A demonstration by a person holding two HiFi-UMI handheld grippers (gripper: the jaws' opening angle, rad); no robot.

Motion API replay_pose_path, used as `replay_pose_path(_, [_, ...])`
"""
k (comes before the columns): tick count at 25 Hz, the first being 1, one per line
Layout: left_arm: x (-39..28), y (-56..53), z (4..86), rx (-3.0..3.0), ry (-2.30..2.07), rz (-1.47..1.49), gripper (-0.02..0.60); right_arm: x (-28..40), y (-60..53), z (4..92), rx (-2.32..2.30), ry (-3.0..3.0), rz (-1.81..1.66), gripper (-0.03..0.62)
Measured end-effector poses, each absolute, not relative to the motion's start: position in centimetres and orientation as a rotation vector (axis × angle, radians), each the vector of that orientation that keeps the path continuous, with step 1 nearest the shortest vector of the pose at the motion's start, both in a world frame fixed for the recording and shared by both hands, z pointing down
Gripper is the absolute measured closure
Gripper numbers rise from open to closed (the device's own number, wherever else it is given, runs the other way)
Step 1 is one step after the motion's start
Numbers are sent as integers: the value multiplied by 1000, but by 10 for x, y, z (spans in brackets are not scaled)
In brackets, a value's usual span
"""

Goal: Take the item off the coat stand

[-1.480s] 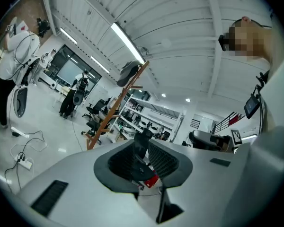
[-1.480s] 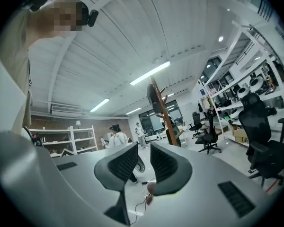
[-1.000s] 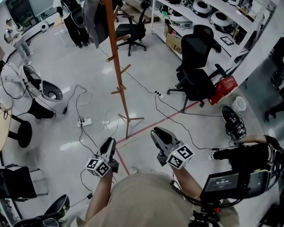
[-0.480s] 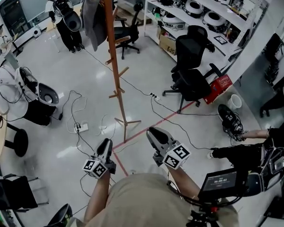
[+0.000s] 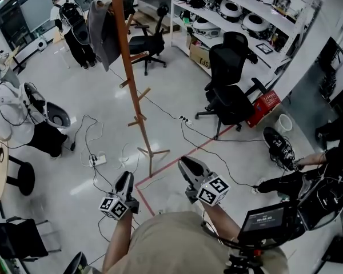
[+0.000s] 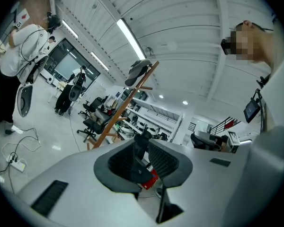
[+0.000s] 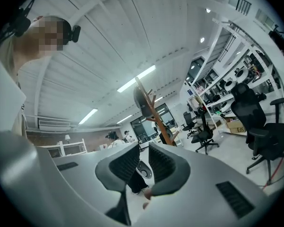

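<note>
A tall wooden coat stand (image 5: 131, 90) rises from the floor ahead of me. A grey garment (image 5: 102, 32) hangs from its top pegs. My left gripper (image 5: 124, 181) and right gripper (image 5: 186, 165) are held level near the stand's foot, far below the garment and apart from the pole. In the left gripper view the stand (image 6: 114, 118) and garment (image 6: 138, 70) lie beyond my left gripper (image 6: 143, 145), whose jaws stand a little apart and empty. In the right gripper view the garment (image 7: 142, 101) tops the stand (image 7: 157, 116), and my right gripper (image 7: 143, 151) also shows a narrow empty gap.
Black office chairs (image 5: 231, 90) stand right of the stand, before white shelves (image 5: 246, 7). Cables and a power strip (image 5: 96, 160) lie on the floor to the left. Red tape (image 5: 177, 161) crosses the floor. People (image 5: 11, 113) are at the left; another person (image 5: 308, 178) is low at the right.
Both grippers have crept slightly forward. The stand and its garment now sit further left in the head view, with more of the garment showing. The jaw gaps look the same.
</note>
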State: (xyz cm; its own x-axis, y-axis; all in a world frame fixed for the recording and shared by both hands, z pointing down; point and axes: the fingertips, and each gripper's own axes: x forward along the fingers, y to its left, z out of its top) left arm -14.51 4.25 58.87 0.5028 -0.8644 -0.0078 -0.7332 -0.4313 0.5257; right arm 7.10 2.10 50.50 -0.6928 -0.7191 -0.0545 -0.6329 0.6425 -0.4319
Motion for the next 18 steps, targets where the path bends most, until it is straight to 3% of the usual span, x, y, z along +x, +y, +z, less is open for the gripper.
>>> replay_pose_path(18, [-108,-5,573,2211,-1469,-422,494,94,-58,479,-832,2697,-651,533])
